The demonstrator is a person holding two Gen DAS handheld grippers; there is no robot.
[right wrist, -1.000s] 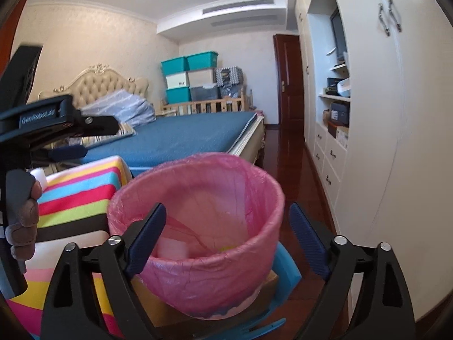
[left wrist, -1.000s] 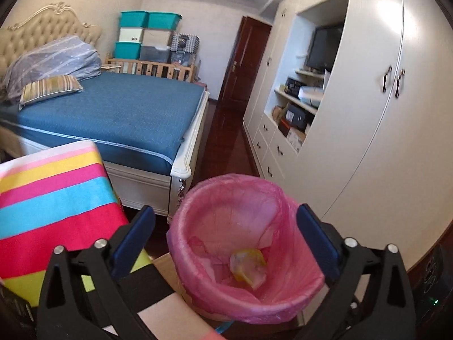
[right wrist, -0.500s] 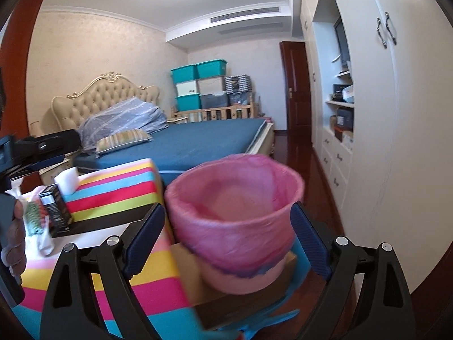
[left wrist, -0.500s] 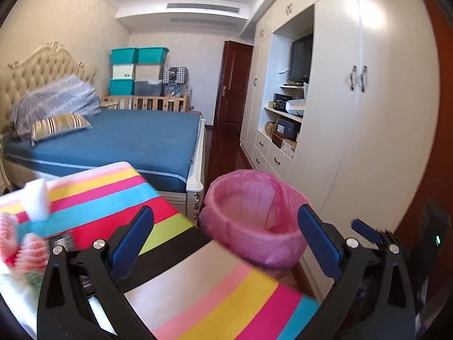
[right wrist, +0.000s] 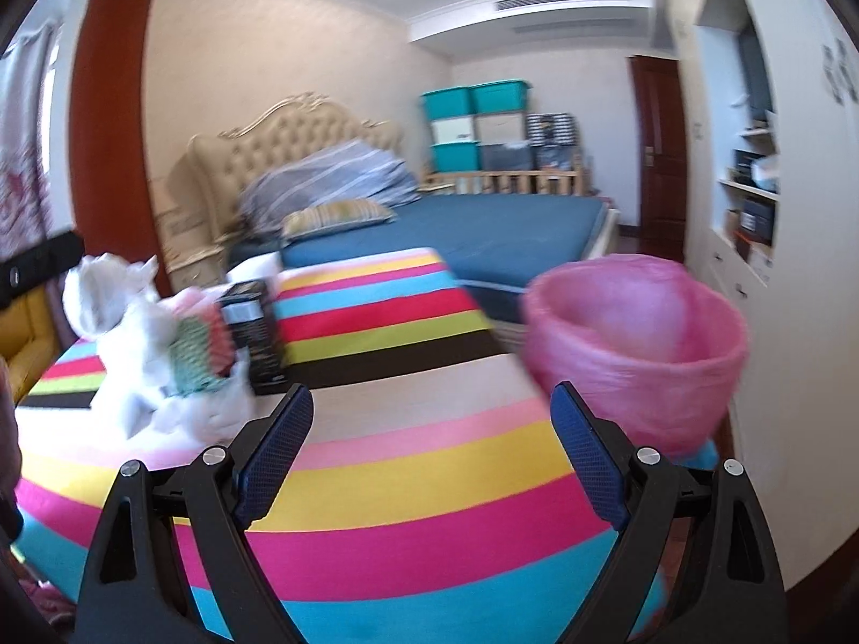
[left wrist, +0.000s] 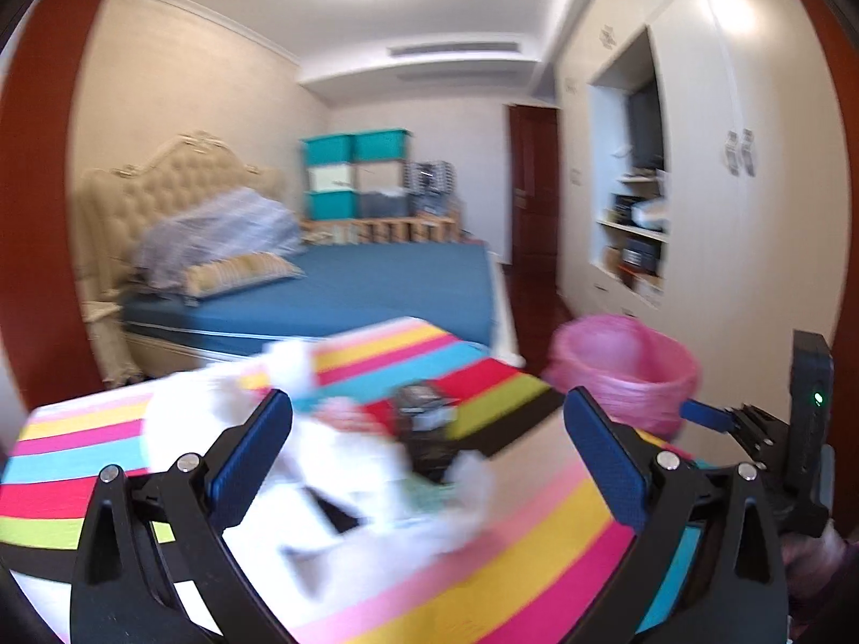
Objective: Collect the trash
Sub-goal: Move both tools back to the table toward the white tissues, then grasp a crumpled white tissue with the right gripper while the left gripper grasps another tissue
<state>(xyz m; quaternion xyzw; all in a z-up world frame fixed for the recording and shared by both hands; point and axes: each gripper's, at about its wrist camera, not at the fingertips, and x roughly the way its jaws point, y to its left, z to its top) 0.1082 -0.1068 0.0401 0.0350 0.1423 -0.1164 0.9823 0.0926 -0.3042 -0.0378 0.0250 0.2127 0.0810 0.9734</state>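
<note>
While both grippers' fingers gape empty, blurred white wrappers (right wrist: 134,343) could snag the black box (right wrist: 252,333), missing the pink-lined bin (right wrist: 639,343).

Two wrist fisheyes, low over striped multicoloured tablecloth (right wrist: 408,483).
Both face the blue bed (left wrist: 386,284); shared: pink-lined round bin (right wrist: 633,343), white crumpled trash pile (left wrist: 343,477).
</note>
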